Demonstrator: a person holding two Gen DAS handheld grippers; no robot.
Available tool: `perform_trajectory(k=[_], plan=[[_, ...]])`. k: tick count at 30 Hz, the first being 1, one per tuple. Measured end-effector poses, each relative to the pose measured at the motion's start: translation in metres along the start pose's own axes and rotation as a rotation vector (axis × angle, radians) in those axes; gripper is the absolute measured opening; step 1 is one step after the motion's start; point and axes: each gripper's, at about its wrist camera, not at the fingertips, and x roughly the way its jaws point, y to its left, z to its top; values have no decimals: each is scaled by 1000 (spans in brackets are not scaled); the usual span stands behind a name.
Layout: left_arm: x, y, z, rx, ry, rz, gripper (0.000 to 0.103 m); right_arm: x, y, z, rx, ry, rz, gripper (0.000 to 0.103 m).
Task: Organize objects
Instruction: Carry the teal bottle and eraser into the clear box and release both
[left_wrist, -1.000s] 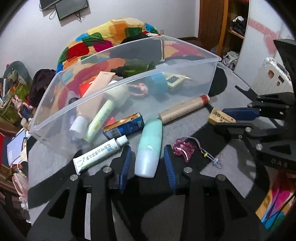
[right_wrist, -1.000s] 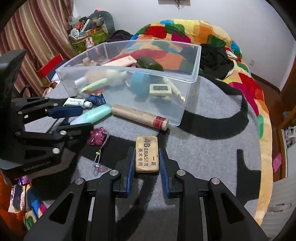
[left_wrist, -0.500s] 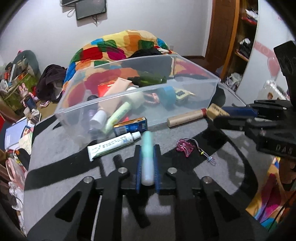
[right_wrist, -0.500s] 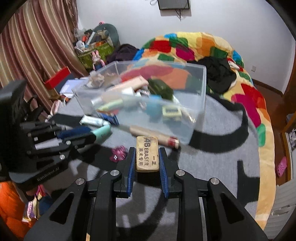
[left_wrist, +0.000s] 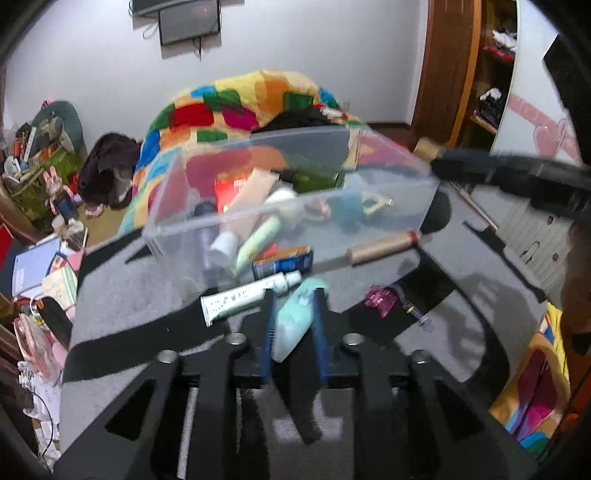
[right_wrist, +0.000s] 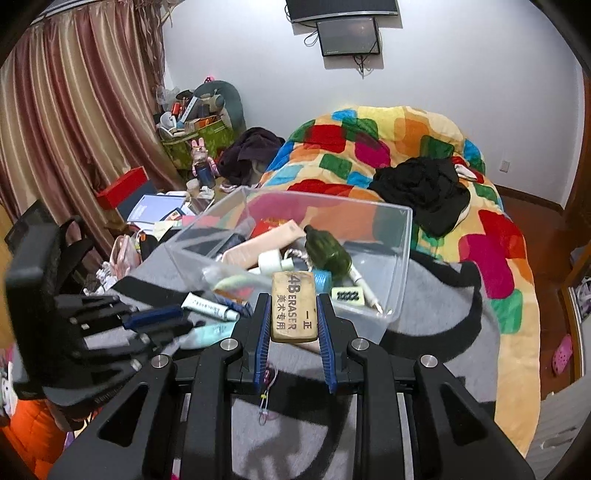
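Blue-padded jaws of the right gripper (right_wrist: 293, 325) clamp a tan eraser (right_wrist: 294, 307), held raised in front of the clear plastic bin (right_wrist: 400, 258). The left gripper (left_wrist: 293, 323) has a mint-green tube (left_wrist: 295, 317) lying slanted between its jaws, which are opening. Beside it on the grey-and-black mat (left_wrist: 129, 284) lie a white tube (left_wrist: 243, 297), a pink clip (left_wrist: 380, 301) and a brown roll (left_wrist: 382, 245).
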Motion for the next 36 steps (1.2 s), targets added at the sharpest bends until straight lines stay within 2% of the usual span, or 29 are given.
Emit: perform_trajectory(k=[6, 10, 14, 16, 22, 29, 36], plan=[[31, 1, -7, 21, 100, -7, 32, 8, -7, 13, 25, -2, -10, 22], [37, -6, -7, 50, 113, 12, 33, 20, -8, 18, 25, 14, -29, 22], [35, -16, -10, 88, 97, 40, 24, 32, -12, 21, 32, 35, -41, 22], [33, -19, -11, 89, 88, 56, 24, 38, -14, 22, 39, 45, -49, 22], [19, -21, -13, 28, 61, -14, 24, 53, -20, 24, 49, 67, -70, 22], [-18, -22, 5, 3, -53, -38, 24, 68, -24, 32, 67, 88, -88, 22], [-34, -10, 28, -18, -126, -30, 24, 81, -19, 32, 48, 112, -105, 22]])
